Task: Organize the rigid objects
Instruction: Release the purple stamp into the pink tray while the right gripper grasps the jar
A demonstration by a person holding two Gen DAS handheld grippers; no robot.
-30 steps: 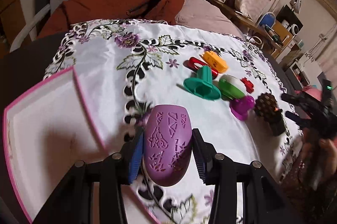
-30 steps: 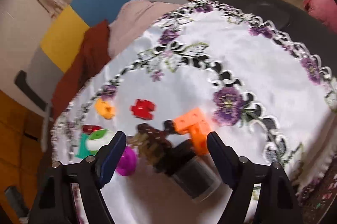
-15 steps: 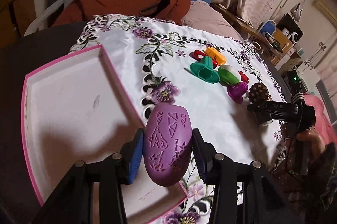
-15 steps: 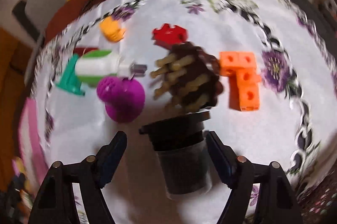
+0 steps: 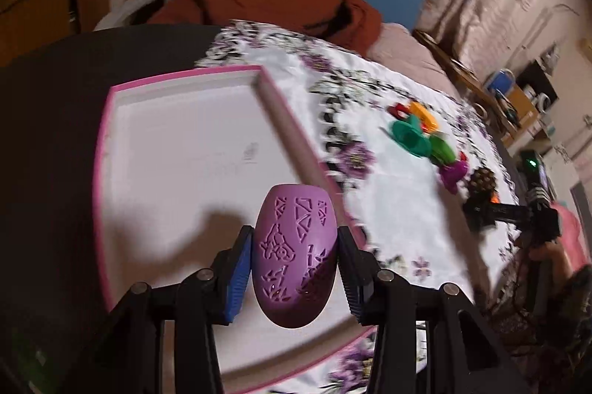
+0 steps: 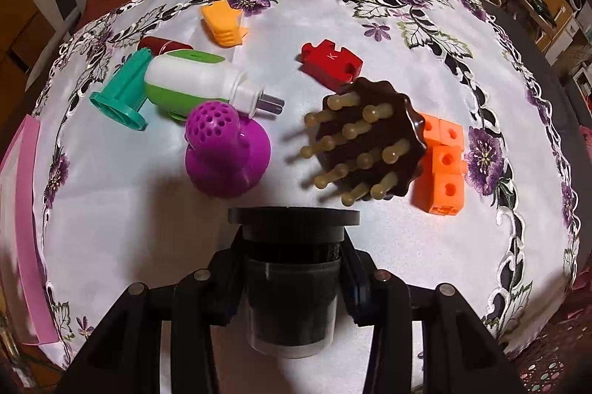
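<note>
The purple oval shell (image 5: 295, 253), embossed with small shapes, sits clamped between the blue pads of the left gripper (image 5: 295, 270) and hangs over the pink-rimmed white tray (image 5: 177, 149), near the tray's right wall. The tray looks bare, so this seems to be the first piece on its way in. The step in hand for this side is the drop: the next move calls for lowering the shell toward the tray floor, well inside the rim, and then parting the jaws.

On the other side, the right gripper (image 6: 292, 277) is closing on a dark cylindrical jar with a black flanged cap (image 6: 293, 247), which lies between its fingers on the white embroidered cloth (image 6: 370, 23) covering the table. The pads appear to be on the jar's sides already. From here it needs a firm hold and a straight lift, since the brown spiked disc (image 6: 370, 144) and the purple perforated knob (image 6: 225, 153) lie just beyond the cap.

Further out lie the orange cube blocks (image 6: 446, 172), a red puzzle piece (image 6: 331, 60), a green-and-white bottle (image 6: 196, 84), a teal funnel piece (image 6: 122, 94) and an orange clip (image 6: 224, 23), all yet to be gathered.
</note>
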